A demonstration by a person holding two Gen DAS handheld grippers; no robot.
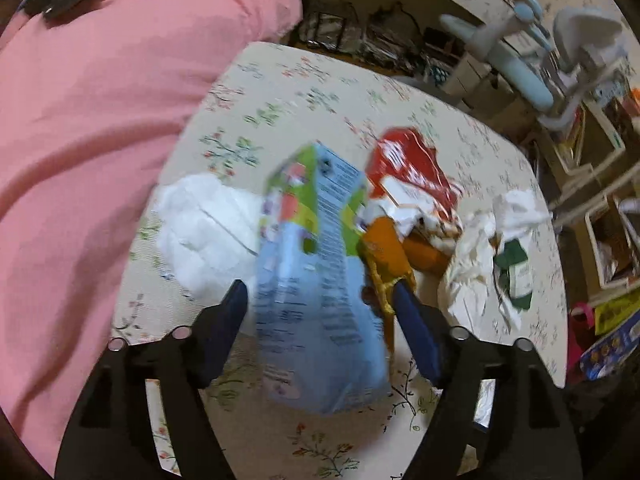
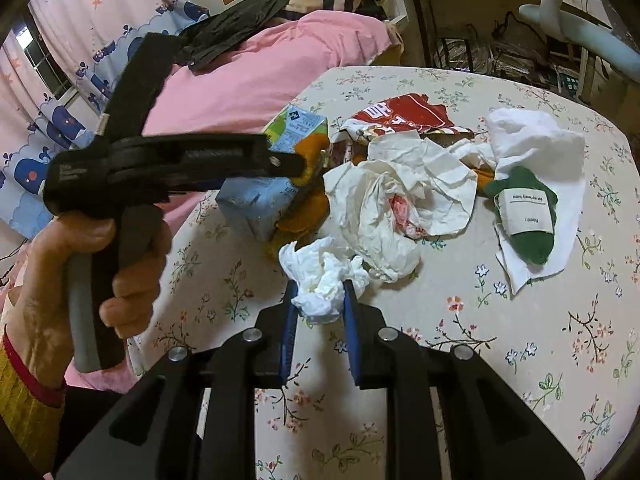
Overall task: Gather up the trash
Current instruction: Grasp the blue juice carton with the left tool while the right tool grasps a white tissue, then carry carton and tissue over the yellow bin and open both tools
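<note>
Right gripper [image 2: 320, 298]: jaws pinch crumpled white tissue [image 2: 322, 280], just above floral table [image 2: 480, 340]. Left gripper [image 1: 320, 300]: jaws spread either side of blue-green carton [image 1: 316, 272]; pad contact unclear (blur). Carton sits at the trash pile's edge, w/ red wrapper [image 1: 408, 168] behind.

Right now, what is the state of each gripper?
Left gripper: open around the blue and green carton, grip unclear.
Right gripper: shut on a crumpled white tissue.
</note>
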